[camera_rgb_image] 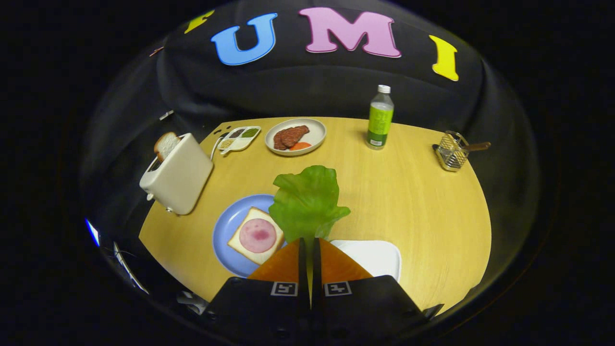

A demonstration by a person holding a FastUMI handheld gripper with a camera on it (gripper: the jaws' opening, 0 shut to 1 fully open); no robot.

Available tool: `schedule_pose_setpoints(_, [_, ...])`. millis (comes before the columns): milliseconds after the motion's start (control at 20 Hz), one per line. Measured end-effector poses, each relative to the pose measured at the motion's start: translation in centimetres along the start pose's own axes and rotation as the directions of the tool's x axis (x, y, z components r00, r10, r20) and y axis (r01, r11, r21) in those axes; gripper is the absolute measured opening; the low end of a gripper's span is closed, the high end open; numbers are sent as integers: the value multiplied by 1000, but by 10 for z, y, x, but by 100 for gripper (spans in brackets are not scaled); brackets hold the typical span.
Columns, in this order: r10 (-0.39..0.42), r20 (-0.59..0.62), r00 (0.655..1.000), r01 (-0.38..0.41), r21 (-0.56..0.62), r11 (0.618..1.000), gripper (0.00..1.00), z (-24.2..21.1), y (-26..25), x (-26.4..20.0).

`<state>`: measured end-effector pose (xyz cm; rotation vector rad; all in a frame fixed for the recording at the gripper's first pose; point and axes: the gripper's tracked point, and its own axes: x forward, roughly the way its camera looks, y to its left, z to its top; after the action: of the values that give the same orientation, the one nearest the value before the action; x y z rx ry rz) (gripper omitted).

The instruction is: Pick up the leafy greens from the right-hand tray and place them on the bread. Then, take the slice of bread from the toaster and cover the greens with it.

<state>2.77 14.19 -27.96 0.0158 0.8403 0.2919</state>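
Observation:
My gripper (310, 241) is shut on the stem end of a green lettuce leaf (307, 202), which sticks up ahead of the fingers, lifted above the table. Just left of the fingers a blue plate (226, 226) holds a slice of bread (253, 236) topped with a round pink slice of ham. To the right of the fingers lies the white tray (372, 257), partly hidden by the gripper. Farther left stands a cream toaster (178, 174) with a slice of bread (166, 145) poking out of its slot.
At the back of the round wooden table (408, 202) stand a plate with meat and a tomato slice (295, 136), a small divided condiment dish (239, 138), a green-labelled bottle (380, 117) and a wire basket with a wooden handle (454, 151).

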Motion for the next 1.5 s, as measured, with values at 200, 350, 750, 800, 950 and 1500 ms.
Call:
schedule_pose_setpoints(200, [42,-52,998,-47,-91,995,6,-9,40,27])
schedule_pose_setpoints(350, [60,-90,994,-72,-143,987,6,-19,61,44])
schedule_pose_setpoints(750, [48,-185,982,-84,-192,978,6,-41,85,76])
schedule_pose_setpoints(800, [39,-189,981,-77,-198,977,7,-43,85,78])
schedule_pose_setpoints(950, [13,-206,979,-56,-205,977,13,-47,84,82])
schedule_pose_setpoints(1500, [16,-93,996,-32,-173,984,95,-22,89,64])
